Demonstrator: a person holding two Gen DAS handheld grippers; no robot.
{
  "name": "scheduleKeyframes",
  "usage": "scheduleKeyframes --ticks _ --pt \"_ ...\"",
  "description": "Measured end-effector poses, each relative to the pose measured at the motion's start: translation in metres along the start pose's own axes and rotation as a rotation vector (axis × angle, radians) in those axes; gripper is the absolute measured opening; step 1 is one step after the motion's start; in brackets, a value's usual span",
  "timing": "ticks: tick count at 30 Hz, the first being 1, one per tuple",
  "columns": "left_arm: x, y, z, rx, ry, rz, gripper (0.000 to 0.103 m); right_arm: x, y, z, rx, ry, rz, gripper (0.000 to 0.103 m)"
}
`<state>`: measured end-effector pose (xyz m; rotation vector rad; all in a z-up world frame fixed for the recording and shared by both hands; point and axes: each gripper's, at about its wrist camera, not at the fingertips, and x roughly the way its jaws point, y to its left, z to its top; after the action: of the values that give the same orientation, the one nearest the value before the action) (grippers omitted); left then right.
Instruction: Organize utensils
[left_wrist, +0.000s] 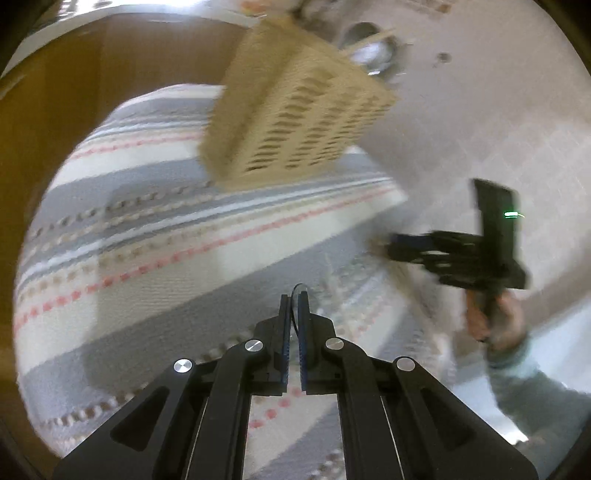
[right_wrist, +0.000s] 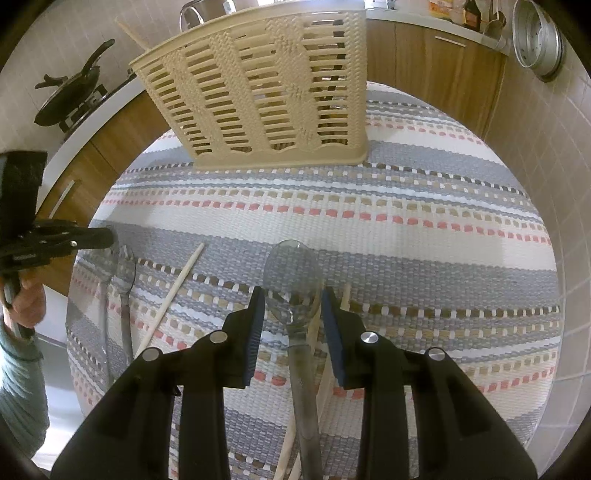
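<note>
A metal spoon (right_wrist: 293, 291) lies with its bowl between the pads of my right gripper (right_wrist: 291, 295), which is shut on the bowl's edges; the handle runs back under the gripper. Wooden chopsticks (right_wrist: 314, 332) lie beside that spoon. Further left on the striped cloth are two more spoons (right_wrist: 123, 295) and a single chopstick (right_wrist: 173, 295). A beige slatted utensil basket (right_wrist: 258, 92) (left_wrist: 295, 110) stands at the far side with a chopstick (right_wrist: 133, 33) sticking out. My left gripper (left_wrist: 294, 295) (right_wrist: 92, 238) hovers shut and empty over the cloth. The left wrist view shows the right gripper (left_wrist: 384, 247) at the right.
The striped woven cloth (right_wrist: 406, 221) (left_wrist: 147, 277) covers a round table with wood cabinets behind. A black pan (right_wrist: 74, 92) sits on a stove at the back left. A metal pot (right_wrist: 539, 40) hangs at the upper right by the tiled wall. A sleeve (right_wrist: 18, 387) is at the left.
</note>
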<state>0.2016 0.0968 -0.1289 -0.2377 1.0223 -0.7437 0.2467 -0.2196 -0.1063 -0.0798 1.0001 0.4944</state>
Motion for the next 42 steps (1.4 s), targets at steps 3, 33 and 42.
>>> scheduleKeyframes --ticks 3,33,42 --pt "0.014 -0.009 0.008 0.049 0.03 0.017 0.002 0.001 0.001 0.001 0.004 -0.004 0.001 0.029" --pt "0.086 -0.12 -0.044 0.474 0.259 0.242 0.03 -0.025 -0.011 -0.007 0.027 -0.054 0.033 0.029" --pt "0.107 -0.144 -0.043 0.557 0.324 0.302 0.049 -0.031 -0.011 -0.011 0.04 -0.068 0.049 0.029"
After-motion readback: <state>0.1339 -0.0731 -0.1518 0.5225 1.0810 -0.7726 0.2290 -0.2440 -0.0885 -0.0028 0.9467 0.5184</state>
